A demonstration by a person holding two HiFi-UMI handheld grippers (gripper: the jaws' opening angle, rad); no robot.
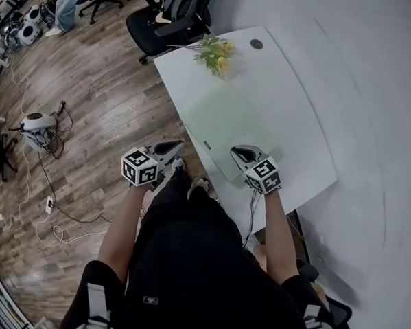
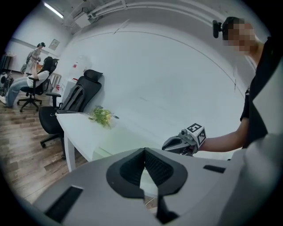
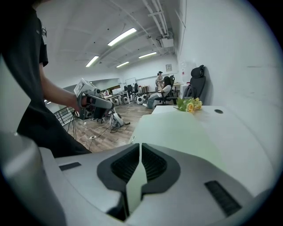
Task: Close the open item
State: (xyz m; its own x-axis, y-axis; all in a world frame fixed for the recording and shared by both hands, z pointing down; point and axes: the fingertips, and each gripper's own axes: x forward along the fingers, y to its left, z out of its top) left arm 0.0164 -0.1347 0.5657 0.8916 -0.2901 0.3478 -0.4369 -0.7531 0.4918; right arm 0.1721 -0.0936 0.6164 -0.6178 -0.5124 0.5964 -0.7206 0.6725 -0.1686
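A flat pale green rectangular item (image 1: 225, 120) lies on the white desk (image 1: 291, 96), its lid down as far as I can see. My right gripper (image 1: 244, 154) hovers over its near edge, jaws shut with nothing between them. My left gripper (image 1: 168, 149) hangs off the desk's left edge above the floor, also shut and empty. In the left gripper view the pads (image 2: 154, 164) meet, with the green item (image 2: 119, 139) and the right gripper (image 2: 177, 143) beyond. In the right gripper view the green item (image 3: 177, 132) stretches ahead.
A small bunch of yellow flowers (image 1: 216, 54) lies at the desk's far end beside a cable hole (image 1: 256, 44). A black office chair (image 1: 168, 17) stands behind the desk. Cables and a small device (image 1: 37, 124) lie on the wooden floor at left. A white wall runs along the right.
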